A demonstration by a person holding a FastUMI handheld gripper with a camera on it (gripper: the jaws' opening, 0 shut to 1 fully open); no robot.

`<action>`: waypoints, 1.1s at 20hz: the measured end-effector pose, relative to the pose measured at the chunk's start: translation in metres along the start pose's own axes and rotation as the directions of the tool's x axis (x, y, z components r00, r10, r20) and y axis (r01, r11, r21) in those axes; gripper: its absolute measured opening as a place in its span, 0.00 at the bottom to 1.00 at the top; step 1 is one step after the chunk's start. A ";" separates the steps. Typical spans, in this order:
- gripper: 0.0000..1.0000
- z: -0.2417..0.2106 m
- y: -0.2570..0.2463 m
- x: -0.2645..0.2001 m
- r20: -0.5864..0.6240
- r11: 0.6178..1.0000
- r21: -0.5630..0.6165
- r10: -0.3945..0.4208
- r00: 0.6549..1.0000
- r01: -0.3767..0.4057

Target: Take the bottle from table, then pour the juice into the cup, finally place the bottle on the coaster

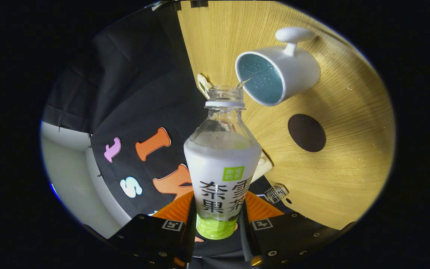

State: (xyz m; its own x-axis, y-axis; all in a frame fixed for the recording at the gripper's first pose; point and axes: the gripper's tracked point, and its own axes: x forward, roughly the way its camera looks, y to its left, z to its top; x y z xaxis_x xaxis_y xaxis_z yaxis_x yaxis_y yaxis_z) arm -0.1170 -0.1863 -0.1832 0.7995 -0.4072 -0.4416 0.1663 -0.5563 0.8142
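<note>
My gripper (217,209) is shut on the bottle (220,164), both fingers pressing its white-labelled lower body. The bottle is uncapped and tipped over, its open mouth (225,89) next to the rim of the white cup (278,73). A thin stream of liquid runs from the mouth into the cup's blue inside, which is wet with drops. The cup has a round white knob handle on its far side. A dark round coaster (307,132) lies on the wooden table (349,149) beside the cup, beyond the fingers.
The whole view is rolled sideways, so the table edge runs past the bottle's neck. A small metal clip (276,193) and a pale fitting (203,85) sit at the table's edge. Black cloth wall hangs beyond the edge.
</note>
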 end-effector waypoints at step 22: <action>0.56 -0.006 0.008 0.011 0.044 0.254 -0.966 -0.045 0.998 0.054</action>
State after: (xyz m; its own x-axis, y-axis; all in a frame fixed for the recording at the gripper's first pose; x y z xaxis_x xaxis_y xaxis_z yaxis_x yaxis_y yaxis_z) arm -0.1038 -0.1909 -0.1790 0.7649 -0.4135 -0.4939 0.6430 0.5361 0.5470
